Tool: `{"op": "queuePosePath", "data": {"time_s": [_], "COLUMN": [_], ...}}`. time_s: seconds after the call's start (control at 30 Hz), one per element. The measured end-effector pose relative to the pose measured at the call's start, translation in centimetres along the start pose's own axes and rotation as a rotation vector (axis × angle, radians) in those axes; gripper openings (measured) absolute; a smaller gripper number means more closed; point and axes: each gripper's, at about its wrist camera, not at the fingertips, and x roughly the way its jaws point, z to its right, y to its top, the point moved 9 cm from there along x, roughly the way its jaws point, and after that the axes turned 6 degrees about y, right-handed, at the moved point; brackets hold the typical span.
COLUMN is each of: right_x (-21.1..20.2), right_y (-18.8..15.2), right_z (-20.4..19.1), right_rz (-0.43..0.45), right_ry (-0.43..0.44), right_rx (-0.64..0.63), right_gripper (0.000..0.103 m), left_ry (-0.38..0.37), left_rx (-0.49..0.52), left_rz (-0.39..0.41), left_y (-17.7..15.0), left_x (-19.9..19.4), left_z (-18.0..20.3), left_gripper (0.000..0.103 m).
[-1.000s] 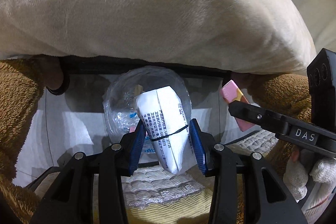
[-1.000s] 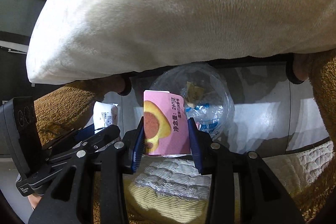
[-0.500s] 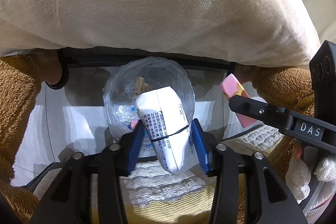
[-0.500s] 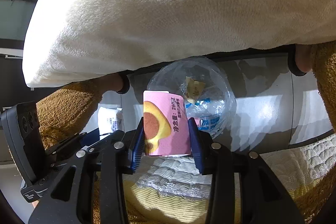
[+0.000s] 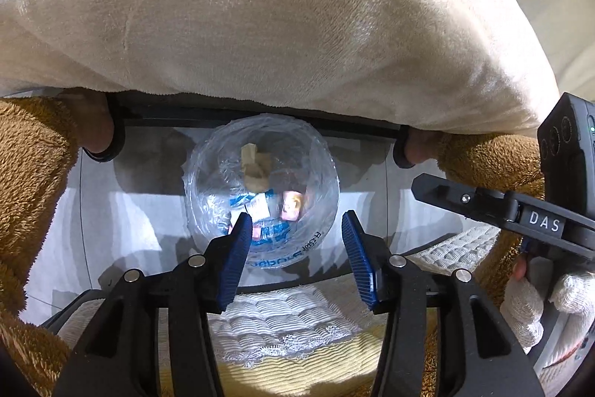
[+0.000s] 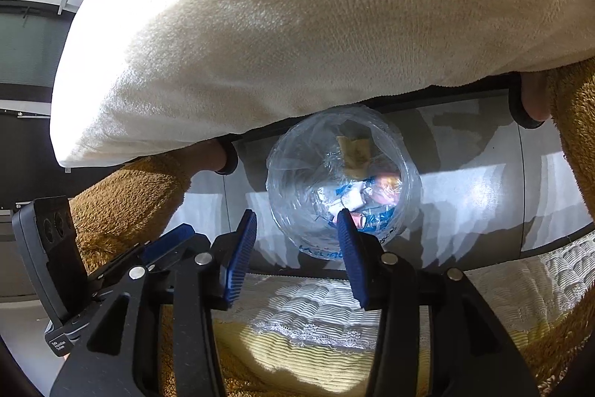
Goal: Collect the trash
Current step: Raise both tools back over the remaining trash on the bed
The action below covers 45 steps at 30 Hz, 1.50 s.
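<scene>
Now both grippers hang over a round bin lined with a clear plastic bag, which stands on the grey floor below the edge of the bed. The left gripper has its blue pads apart, and nothing is between them; its jaws have just been opening. Through the gap one sees straight down into the bag, so the bin is directly under and a little ahead of this gripper. The right gripper also has its jaws parted with nothing between them, and they have just been opening too. From its view the bin sits slightly to the right of the gap, and the right pad covers a part of the rim.

Inside the bag lies the trash: a crumpled beige paper, some white and blue wrappers, and a pink and orange packet. A big cream cushion fills the upper part of both views, and a brown fluffy blanket lies at the sides. A hand in a white knit glove holds the right gripper's handle.
</scene>
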Motion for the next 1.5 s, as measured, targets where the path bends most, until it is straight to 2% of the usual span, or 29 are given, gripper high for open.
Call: {"op": "queuePosePath", "data": {"time_s": [0.2,0.37,0.43,0.53,0.7,0.97,1.13,1.17,1.2,1.3,1.4,1.47,1.5], "right_x": [-0.5,-1.8,-2.8,-5.1,-8.9,-13.6,-14.3,-14.3,-14.5,-14.4,-13.8,-13.3,-12.9], "right_y": [-0.2,-0.4,-0.4,-0.5,-0.1,2.6,5.9,6.6,7.2,9.5,11.7,13.1,13.9], "right_z": [-0.6,-1.4,-2.1,-3.6,-6.2,-10.2,-11.3,-11.7,-12.1,-12.9,-13.7,-14.2,-14.3], "right_rz": [0.014,0.062,0.109,0.202,0.351,0.550,0.557,0.559,0.562,0.567,0.564,0.559,0.555], "right_ry": [0.003,0.001,0.009,0.021,0.057,-0.038,-0.057,-0.063,-0.068,-0.073,-0.080,-0.083,-0.085], "right_rx": [-0.034,-0.089,-0.128,-0.212,-0.330,-0.545,-0.595,-0.608,-0.620,-0.646,-0.666,-0.671,-0.673], "right_gripper": [0.045,0.045,0.045,0.045,0.045,0.046,0.047,0.047,0.048,0.049,0.049,0.055,0.056], "left_ry": [-0.008,-0.028,-0.050,-0.122,-0.184,-0.174,-0.140,-0.135,-0.134,-0.125,-0.106,-0.092,-0.091], "left_rx": [0.028,0.053,0.068,0.064,0.053,0.096,0.095,0.094,0.089,0.088,0.089,0.078,0.071], "left_rz": [0.054,0.128,0.173,0.228,0.345,0.534,0.612,0.627,0.644,0.673,0.682,0.681,0.677], "left_y": [0.2,0.4,0.6,0.9,2.0,5.0,8.2,9.0,9.9,12.4,14.8,16.6,17.4], "left_x": [-1.2,-3.1,-4.3,-6.1,-9.5,-15.1,-18.3,-18.9,-19.5,-20.9,-21.5,-21.6,-21.6], "left_z": [0.6,1.2,1.6,1.9,1.8,1.2,-0.4,-0.7,-1.1,-2.3,-3.3,-4.0,-4.3], "left_gripper": [0.049,0.049,0.049,0.049,0.049,0.049,0.049,0.051,0.057,0.059,0.059,0.060,0.063]}}
